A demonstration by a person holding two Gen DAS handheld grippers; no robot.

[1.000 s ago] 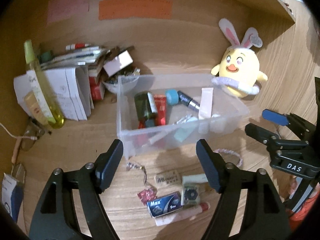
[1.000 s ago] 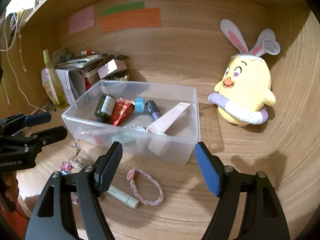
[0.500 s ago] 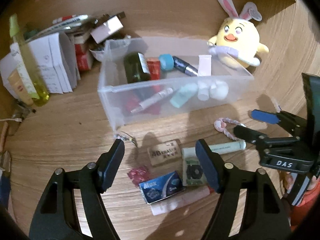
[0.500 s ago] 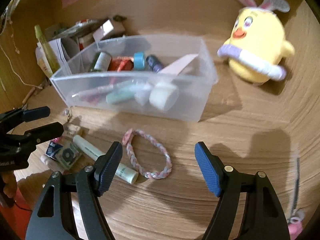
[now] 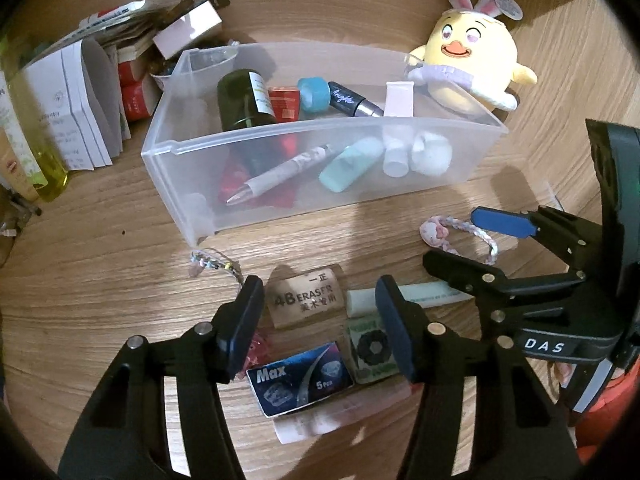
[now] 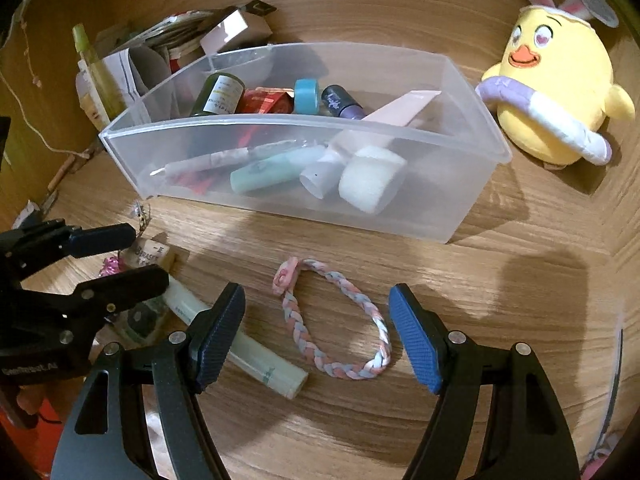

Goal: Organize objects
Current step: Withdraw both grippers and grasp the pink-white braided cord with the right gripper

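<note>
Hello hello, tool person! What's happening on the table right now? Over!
Left tool open, empty, over tan eraser block. Right tool open, empty, over pink-and-blue braided bracelet. Clear plastic bin behind, part full. Pale green tube beside bracelet.

Warm, dim indoor light, coming from above and behind the cameras. Both claws throw soft-edged shadows forward onto the counter (big blob right of the clear bin). Mild glare on the blue Max box and the eraser wrapper. Heavy fisheye bending at the rims, black vignette in the corners. Centre is reasonably sharp; the paper stack at left smears, slight motion softness overall.
</note>
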